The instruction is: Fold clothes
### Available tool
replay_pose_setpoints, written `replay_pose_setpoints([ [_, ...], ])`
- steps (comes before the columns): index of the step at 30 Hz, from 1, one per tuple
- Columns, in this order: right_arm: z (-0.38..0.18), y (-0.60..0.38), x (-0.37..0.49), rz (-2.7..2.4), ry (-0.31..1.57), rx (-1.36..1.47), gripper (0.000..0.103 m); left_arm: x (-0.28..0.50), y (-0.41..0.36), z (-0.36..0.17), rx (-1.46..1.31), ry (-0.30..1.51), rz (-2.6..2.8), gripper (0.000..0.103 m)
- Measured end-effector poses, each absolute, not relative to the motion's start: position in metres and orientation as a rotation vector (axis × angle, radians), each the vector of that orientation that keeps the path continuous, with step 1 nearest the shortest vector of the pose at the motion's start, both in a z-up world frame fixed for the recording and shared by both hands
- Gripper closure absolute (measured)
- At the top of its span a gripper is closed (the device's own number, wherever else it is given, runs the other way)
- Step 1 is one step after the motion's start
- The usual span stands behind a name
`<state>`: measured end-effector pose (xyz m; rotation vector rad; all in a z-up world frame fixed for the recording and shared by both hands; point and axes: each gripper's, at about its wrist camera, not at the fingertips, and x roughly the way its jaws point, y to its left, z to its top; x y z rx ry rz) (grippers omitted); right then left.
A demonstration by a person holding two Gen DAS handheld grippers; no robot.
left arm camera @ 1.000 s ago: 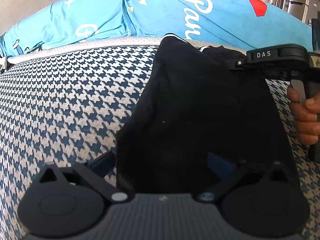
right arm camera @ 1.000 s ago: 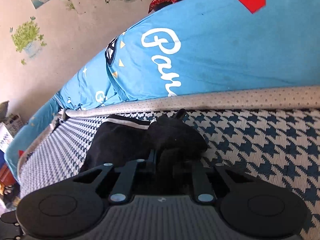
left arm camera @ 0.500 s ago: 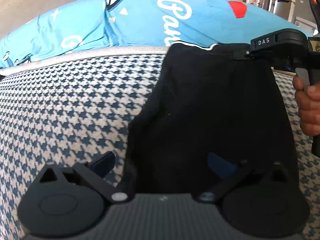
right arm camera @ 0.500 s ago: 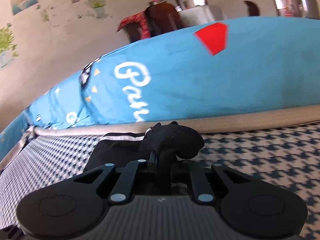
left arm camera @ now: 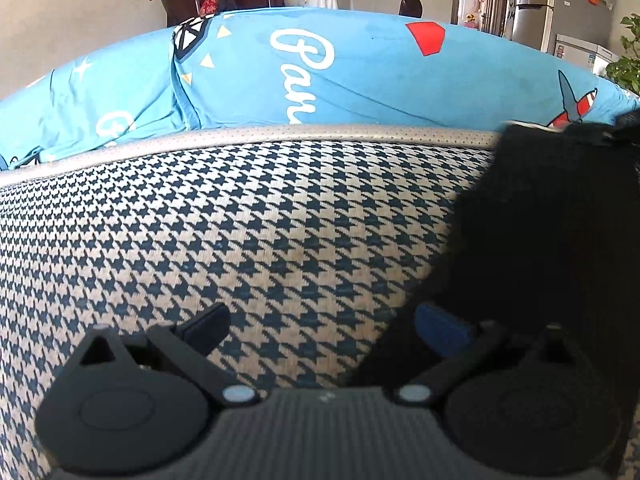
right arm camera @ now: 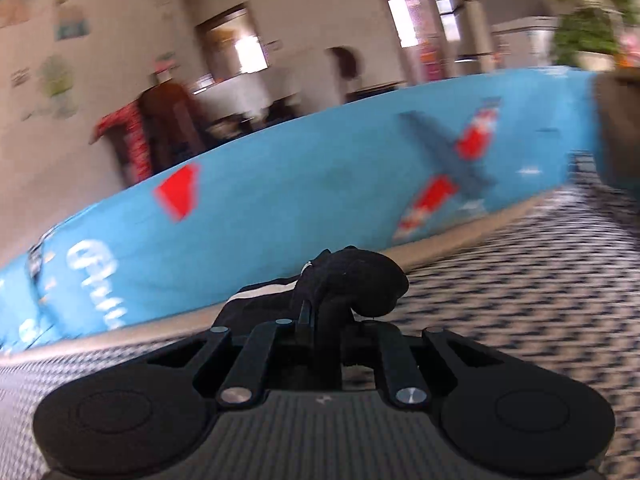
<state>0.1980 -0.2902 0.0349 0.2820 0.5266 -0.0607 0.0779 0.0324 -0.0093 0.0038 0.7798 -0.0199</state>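
- Holding a bunched corner of the black garment (right arm camera: 352,280), right hand-held gripper (right arm camera: 320,312) has its jaws nearly closed, cloth pinched between the pads; view is motion-blurred.
- Left hand-held gripper (left arm camera: 320,328): jaws wide apart, nothing clamped. One blue pad (left arm camera: 440,330) sits against the dark cloth, the other finger over bare upholstery; cannot tell if the pad touches the fabric.
- Garment position: draped on the houndstooth sofa seat (left arm camera: 240,232), right side of the left wrist view, top edge reaching up near the grey piped seam (left arm camera: 280,136). A thin white stripe (right arm camera: 272,290) shows along its edge.
- Step in hand, my read: spreading or carrying one end of the garment before a fold; no fold laid yet that I can see.
- Next move likely needs the left jaws to close on the near edge, so both ends are controlled and the cloth can be laid flat.
- Writing: blue cushion cover (left arm camera: 360,80) carries white script, readable as "Par…", rest hidden behind the seat. Red shape and plane print too.
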Motion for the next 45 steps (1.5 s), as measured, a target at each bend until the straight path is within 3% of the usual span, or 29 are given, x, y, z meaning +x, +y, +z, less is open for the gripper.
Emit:
replay_pose_setpoints([
  [7,0.031,-0.355,0.17,-0.252,0.563,0.294,0.09,0.077,0.027,-0.007,0.018,0.765,-0.033,0.0],
  [10,0.026,-0.368,0.165,-0.285,0.621,0.273,0.078,0.075,0.025,-0.008,0.029,0.759,-0.033,0.0],
  [14,0.032,-0.375,0.147,-0.351,0.593,0.247,0.055,0.069,0.022,-0.009,0.034,0.753,-0.035,0.0],
  [30,0.037,-0.306,0.076,0.007,0.7,0.251,0.054,0.029,0.018,-0.036,0.029,0.794,-0.042,0.0],
  [45,0.002,-0.209,0.019,0.309,0.753,0.027,0.054,0.031,0.048,-0.064,-0.019,0.829,0.091,0.0],
])
